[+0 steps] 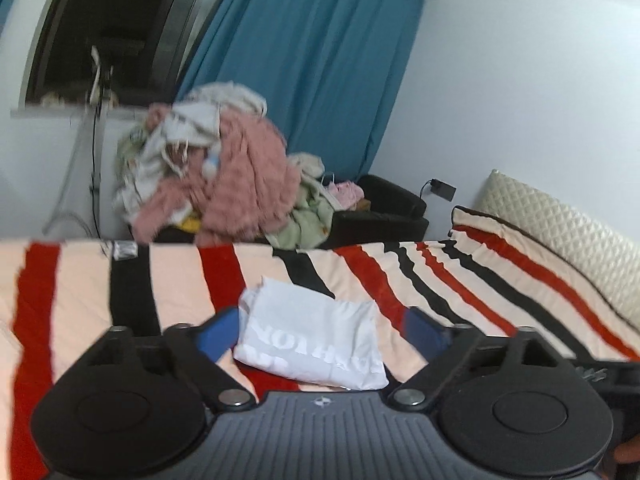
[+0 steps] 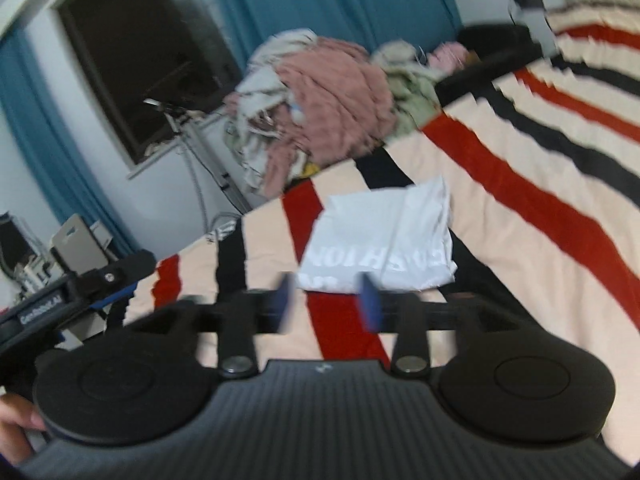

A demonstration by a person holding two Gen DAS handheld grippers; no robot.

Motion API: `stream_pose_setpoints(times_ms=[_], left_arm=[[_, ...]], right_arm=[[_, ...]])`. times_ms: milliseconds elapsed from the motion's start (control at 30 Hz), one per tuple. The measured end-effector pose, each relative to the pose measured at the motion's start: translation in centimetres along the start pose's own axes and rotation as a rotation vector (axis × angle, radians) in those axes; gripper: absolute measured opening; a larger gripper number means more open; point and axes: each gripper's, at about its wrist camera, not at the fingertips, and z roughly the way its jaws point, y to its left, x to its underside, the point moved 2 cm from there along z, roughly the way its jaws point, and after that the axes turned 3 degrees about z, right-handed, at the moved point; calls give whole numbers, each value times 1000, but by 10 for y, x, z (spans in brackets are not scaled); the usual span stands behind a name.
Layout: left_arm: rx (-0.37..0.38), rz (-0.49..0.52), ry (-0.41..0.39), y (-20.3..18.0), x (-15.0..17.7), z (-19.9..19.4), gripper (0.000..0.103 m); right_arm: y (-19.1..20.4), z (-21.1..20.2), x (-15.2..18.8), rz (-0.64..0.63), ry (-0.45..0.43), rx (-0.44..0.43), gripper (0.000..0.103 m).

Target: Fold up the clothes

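The left gripper [image 1: 322,330] is filling the bottom of its own view, its blue-padded fingers [image 1: 218,334] standing spread wide with nothing between the pads. The folded white garment [image 1: 316,340] is lying beyond and below them, flat on the striped bed cover [image 1: 460,280], its grey lettering facing up and reading upside down from here. The right gripper [image 2: 326,300] is likewise standing open and empty, its fingers [image 2: 370,300] blurred and poised just short of the garment's near edge, touching nothing. In the right wrist view the other tool is showing at the left edge, beside a bare hand [image 2: 16,428] gripping the handle.

The garment is sitting as a compact rectangle with its edges roughly squared, which suggests this piece is finished and is being left on the bed as a done item; the open, empty fingers fit a release rather than a grasp.

Past the far edge of the bed, a heap of clothes [image 1: 216,168] in pink, white and pale green is lying against the blue curtain [image 1: 312,60], beside a dark armchair [image 1: 384,212]. Judging by the task, that heap is waiting to be folded, and both grippers are standing ready to reach for the next piece.
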Motion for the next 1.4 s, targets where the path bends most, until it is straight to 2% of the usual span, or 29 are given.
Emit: stream_pose_setpoints(times_ms=[33,67,233,500,767,900,1100,1400], left_arm=[[-7,18,-13,-5,1,-11,103],[-12,31,-26,-8,3,-22,103],[-37,28,-68,-16,13,-68,103],[-84,61,-124,-16,39,-102,103],[-150,158,-122,-9,78,-102,103],[-147,165,-103,3,96,-96,103],[-166,194,-78,17,113,-84,103],[-188,154,-56,27,129,-69,103]], right_arm=[[5,-10,3,-11,-20,-17,83],[9,-18,7,-22,-43,-30,85],[18,-36,25,-52,-87,-20,85],[25,-39,64,-154,-176,39,85],[27,-23,97,-193,-218,68,85],[30,-14,110,-193,-228,75,85],[27,2,123,-192,-233,139,85],[27,20,134,-202,-256,208,85]])
